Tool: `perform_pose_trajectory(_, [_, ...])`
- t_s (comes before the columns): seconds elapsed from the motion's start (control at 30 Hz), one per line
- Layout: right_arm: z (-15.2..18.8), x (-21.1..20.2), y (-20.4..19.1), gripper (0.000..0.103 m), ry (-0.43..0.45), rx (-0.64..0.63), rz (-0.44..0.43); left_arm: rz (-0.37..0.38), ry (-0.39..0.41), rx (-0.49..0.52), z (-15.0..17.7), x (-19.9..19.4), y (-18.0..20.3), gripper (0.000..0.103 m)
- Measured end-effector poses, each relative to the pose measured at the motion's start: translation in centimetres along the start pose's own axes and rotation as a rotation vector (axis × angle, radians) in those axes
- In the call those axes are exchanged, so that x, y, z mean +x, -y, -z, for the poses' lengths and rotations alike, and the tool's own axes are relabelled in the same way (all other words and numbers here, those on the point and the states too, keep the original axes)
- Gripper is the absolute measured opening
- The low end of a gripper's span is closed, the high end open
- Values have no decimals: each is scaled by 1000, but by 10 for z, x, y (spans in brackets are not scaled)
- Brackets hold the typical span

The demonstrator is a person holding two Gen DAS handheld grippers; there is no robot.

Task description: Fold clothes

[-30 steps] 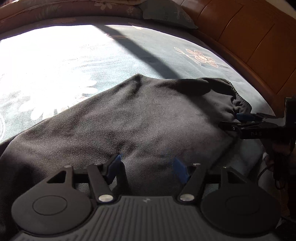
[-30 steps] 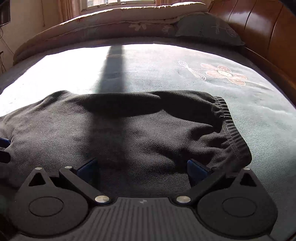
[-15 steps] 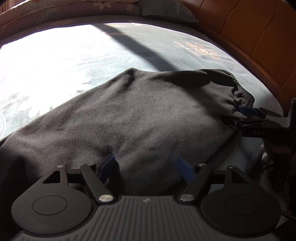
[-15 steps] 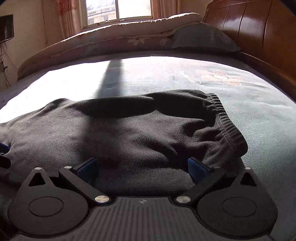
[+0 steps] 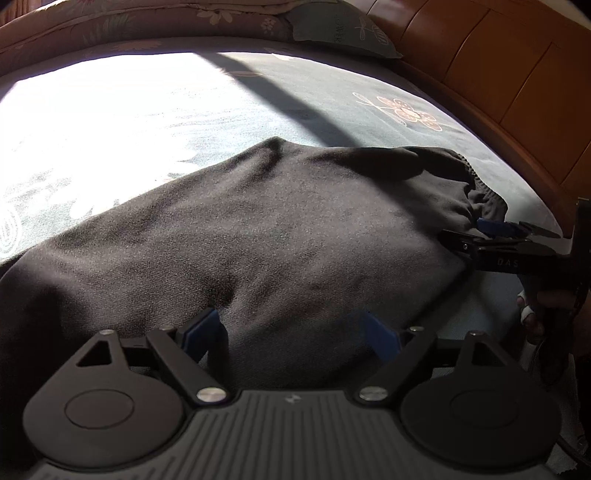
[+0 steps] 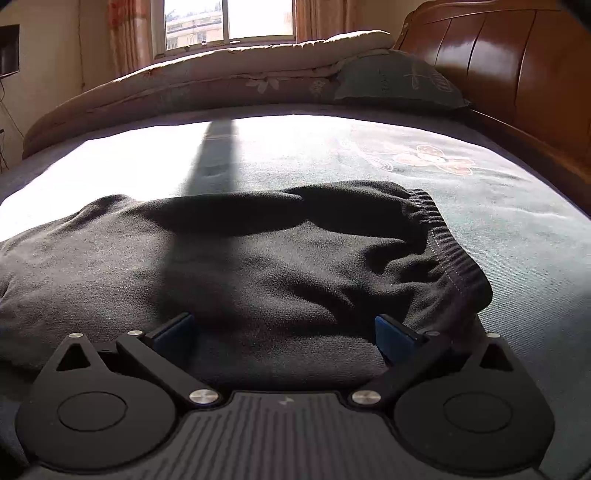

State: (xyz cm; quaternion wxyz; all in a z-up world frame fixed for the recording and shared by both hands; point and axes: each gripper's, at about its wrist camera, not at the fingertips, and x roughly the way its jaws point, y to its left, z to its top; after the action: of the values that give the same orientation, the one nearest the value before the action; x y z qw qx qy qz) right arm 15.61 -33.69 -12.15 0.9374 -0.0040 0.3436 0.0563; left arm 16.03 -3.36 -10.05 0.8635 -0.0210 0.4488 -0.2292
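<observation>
Dark grey fleece fills the near ground of both wrist views: a garment point(image 5: 280, 236) is spread flat on the bed point(image 5: 147, 122), reaching right up to the two tools. The left gripper point(image 5: 291, 332) is seen low over the near hem; its jaws are opening, cloth lies between the blue pads point(image 5: 201, 328), and the pads stand apart from it. The right gripper point(image 6: 284, 332) is held over the waistband end, its jaws spread wide with fabric bunched between them but not pinched. In the left view this same tool is seen from the side at the garment's right edge, gripped by a hand point(image 5: 535, 306).

The elastic waistband point(image 6: 443, 240) is gathered and slightly raised at the right end, near the bed's right side. No containers are shown. Beyond the far edge of the garment a broad stretch of teal bedspread lies bare, partly in bright sunlight and crossed by one dark shadow band point(image 6: 214, 155); a flower motif point(image 6: 432, 158) is stitched there. Farther back a pillow point(image 6: 399, 81) and a rolled quilt point(image 6: 207, 85) are laid against the wooden headboard point(image 6: 517, 66), with a window point(image 6: 229, 22) behind.
</observation>
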Motion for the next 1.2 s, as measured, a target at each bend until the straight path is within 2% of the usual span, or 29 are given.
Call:
perform_pose_trajectory(0.07, [-10, -1, -7, 103, -52, 10, 37, 22, 10, -20, 2, -1, -5, 85])
perform_pose_trajectory(0.13, [-19, -6, -18, 103, -35, 15, 36, 38, 18, -48, 3, -5, -8, 85])
perform_pose_trajectory(0.23, [-29, -8, -40, 103, 16, -4, -49, 64, 34, -86, 5, -19, -12, 85])
perform_pose_trajectory(0.33, [-32, 7, -64, 103, 34, -67, -134, 82, 70, -115, 6, -45, -18, 85])
perform_pose_trajectory(0.4, [-27, 23, -73, 103, 10, -51, -176, 85, 96, -132, 3, -67, -26, 85])
perform_pose_trajectory(0.53, [-30, 34, -88, 103, -19, -94, -133, 34, 145, -165, -9, -102, -52, 85])
perform_pose_trajectory(0.67, [-35, 38, -88, 103, -33, -81, -128, -42, 165, -237, -23, -112, -87, 85])
perform_pose_trajectory(0.87, [-35, 36, -88, 103, -45, -95, -126, -134, 176, -420, -20, -118, -147, 85])
perform_pose_trajectory(1.0, [-35, 35, -90, 103, -51, -98, -116, -161, 211, -559, 1, -137, -193, 85])
perform_pose_trajectory(1.07, [-35, 36, -91, 103, -53, -99, -110, -147, 233, -637, 17, -143, -213, 85])
perform_pose_trajectory(1.2, [-35, 38, -93, 103, -53, -99, -99, -35, 249, -843, 57, -132, -254, 84])
